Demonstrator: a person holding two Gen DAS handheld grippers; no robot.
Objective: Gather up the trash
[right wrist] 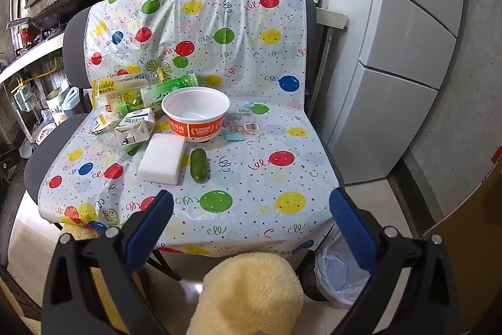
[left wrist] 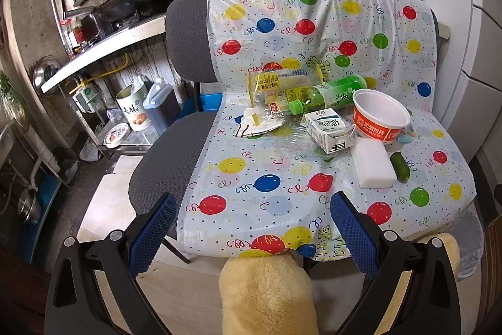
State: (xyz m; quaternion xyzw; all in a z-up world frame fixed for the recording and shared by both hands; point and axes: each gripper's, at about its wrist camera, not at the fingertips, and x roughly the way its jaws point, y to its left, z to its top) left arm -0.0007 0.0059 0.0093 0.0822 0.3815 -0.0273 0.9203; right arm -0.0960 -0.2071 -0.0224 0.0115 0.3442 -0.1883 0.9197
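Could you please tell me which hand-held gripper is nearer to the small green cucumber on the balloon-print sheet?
Right. The right hand-held gripper, open, hovers just short of the small green cucumber, nearly in line. The left hand-held gripper, also open, sits further left, with the cucumber off to its right.

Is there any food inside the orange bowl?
No, the orange bowl stands upright on the balloon-print cover and its white inside shows nothing in it.
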